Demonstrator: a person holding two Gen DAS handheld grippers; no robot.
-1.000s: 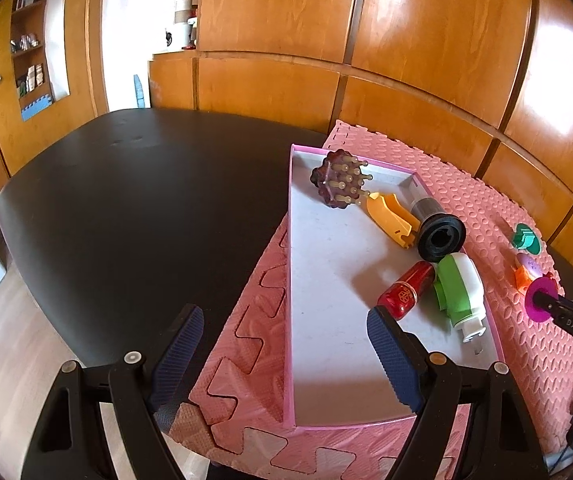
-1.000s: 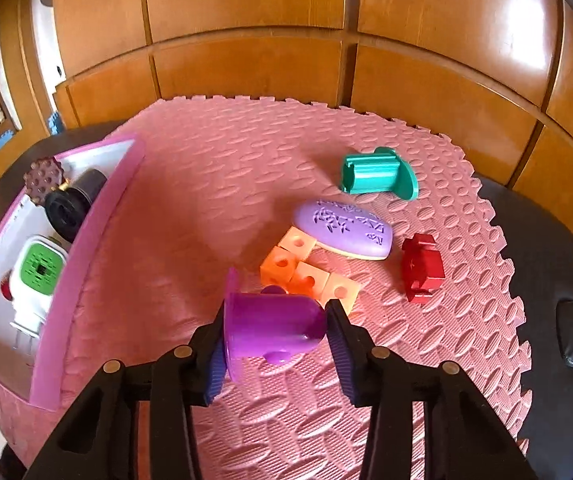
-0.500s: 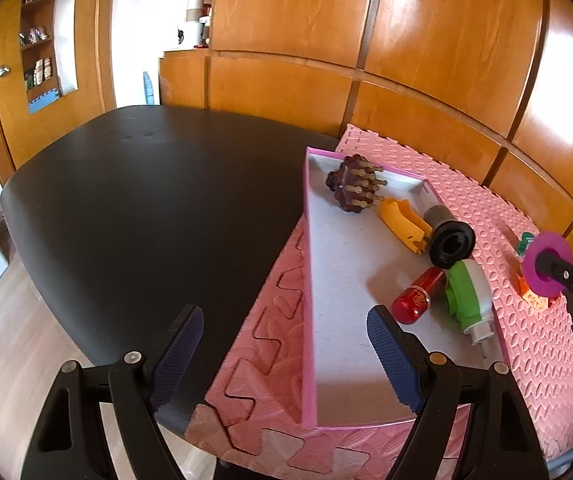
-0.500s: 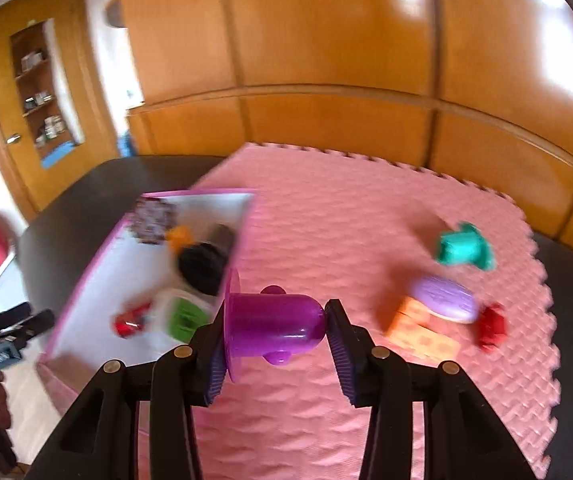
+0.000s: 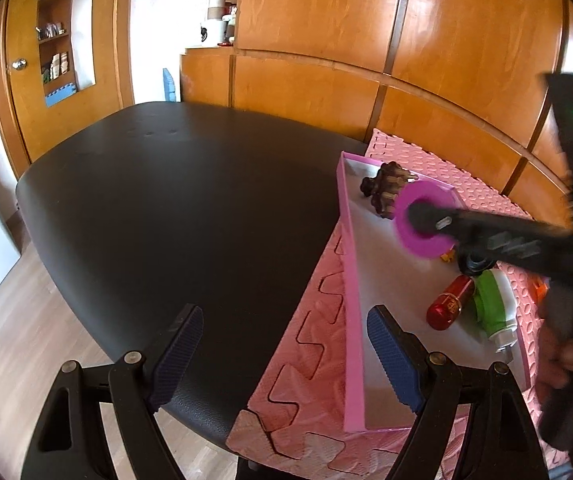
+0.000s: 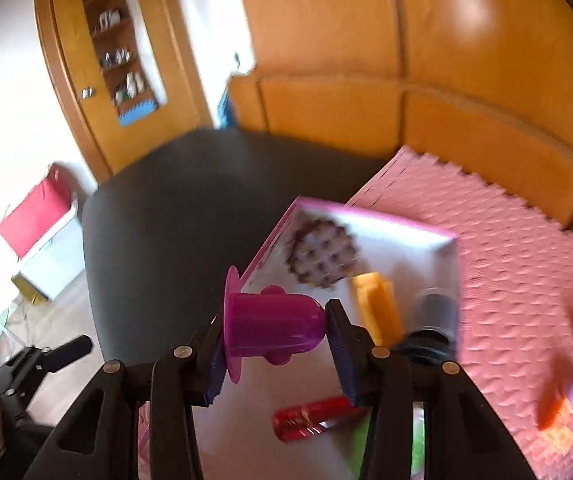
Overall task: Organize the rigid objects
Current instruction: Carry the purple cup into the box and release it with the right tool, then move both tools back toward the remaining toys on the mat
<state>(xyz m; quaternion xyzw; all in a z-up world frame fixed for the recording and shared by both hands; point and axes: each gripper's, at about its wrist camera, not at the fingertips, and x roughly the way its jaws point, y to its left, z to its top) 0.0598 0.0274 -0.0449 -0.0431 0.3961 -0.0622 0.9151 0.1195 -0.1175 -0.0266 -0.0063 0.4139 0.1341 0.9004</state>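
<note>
Above the pink-rimmed shallow tray (image 6: 374, 222), my right claw (image 6: 274, 338) tilts downward, clenched on a purple plastic flanged cup (image 6: 270, 330) lying sideways between its pads. My left claw (image 5: 286, 356) hangs unclenched, empty, over the black table's (image 5: 174, 208) edge.

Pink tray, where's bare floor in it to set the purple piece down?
In the pink tray, the near-left floor is bare, bordered by the left wall and the red bottle. The far and right side is crowded: spiky brown ball, yellow piece, black cylinder, green-white item.
</note>
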